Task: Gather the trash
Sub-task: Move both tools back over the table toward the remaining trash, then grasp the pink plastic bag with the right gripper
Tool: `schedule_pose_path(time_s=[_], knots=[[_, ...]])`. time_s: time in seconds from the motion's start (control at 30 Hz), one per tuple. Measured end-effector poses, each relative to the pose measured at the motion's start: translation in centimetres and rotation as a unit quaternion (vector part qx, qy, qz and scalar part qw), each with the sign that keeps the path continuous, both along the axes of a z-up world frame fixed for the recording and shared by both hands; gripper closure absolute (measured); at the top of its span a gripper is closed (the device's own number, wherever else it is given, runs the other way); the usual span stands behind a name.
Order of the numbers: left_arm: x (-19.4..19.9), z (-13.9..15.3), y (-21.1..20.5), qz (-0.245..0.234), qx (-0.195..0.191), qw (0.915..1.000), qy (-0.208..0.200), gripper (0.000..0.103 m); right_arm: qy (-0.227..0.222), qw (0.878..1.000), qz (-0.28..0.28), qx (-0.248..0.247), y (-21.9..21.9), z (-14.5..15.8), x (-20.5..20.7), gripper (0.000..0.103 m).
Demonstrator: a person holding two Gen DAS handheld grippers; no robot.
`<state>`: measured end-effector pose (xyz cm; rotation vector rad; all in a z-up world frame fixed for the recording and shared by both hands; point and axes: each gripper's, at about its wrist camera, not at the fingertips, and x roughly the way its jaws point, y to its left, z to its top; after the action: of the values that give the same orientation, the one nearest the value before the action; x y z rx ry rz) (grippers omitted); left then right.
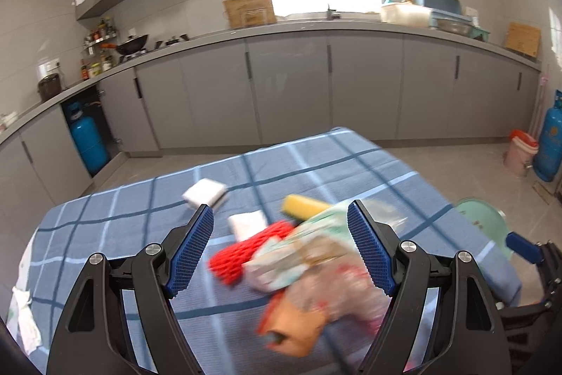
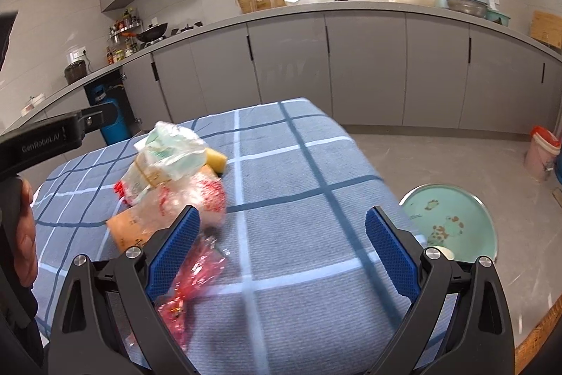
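A heap of trash lies on the blue checked tablecloth (image 1: 105, 234): a clear plastic bag (image 1: 316, 252) (image 2: 168, 150), a red foam net (image 1: 239, 255), an orange carton (image 1: 291, 329) (image 2: 128, 229), a yellow sponge (image 1: 304, 204) (image 2: 216, 159) and a red wrapper (image 2: 189, 280). My left gripper (image 1: 280, 209) stands open over the heap, its pads apart from it and the picture blurred. My right gripper (image 2: 282, 213) is open above bare cloth, to the right of the heap, with the red wrapper beside its left finger.
A white block (image 1: 205, 194) and a white tissue (image 1: 246, 224) lie farther back on the cloth. A green basin (image 2: 453, 220) sits on the floor off the table's right edge. A pink bucket (image 2: 541, 153) and grey kitchen cabinets (image 2: 351, 69) stand beyond.
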<state>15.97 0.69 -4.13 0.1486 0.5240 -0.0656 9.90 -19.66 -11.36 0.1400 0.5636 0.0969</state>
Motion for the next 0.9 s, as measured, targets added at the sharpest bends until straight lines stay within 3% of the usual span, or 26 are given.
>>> schedule_pose_path(time_s=[0.27, 0.53, 0.7, 0.83, 0.9], knots=[[-0.8, -3.2, 4.8, 0.046, 0.006, 0.9983, 0.036, 0.025, 0.025, 0.999, 0.034, -0.016, 3.8, -1.6, 0.2, 0.009], [-1.1, -4.6, 6.4, 0.059, -0.001, 0.9968, 0.054, 0.025, 0.053, 0.995, 0.070, -0.037, 7.0, -3.1, 0.2, 0.011], [-1.1, -4.8, 6.5, 0.060, -0.006, 0.9966, 0.057, 0.025, 0.086, 0.992, 0.082, -0.036, 7.4, -4.3, 0.6, 0.028], [-1.2, -5.0, 6.3, 0.056, -0.010, 0.9966, 0.058, 0.025, 0.103, 0.989, 0.097, -0.038, 7.8, -4.8, 0.7, 0.059], [-1.2, -4.9, 6.1, 0.051, -0.013, 0.9969, 0.058, 0.025, 0.104, 0.989, 0.103, -0.037, 7.8, -4.9, 0.6, 0.064]])
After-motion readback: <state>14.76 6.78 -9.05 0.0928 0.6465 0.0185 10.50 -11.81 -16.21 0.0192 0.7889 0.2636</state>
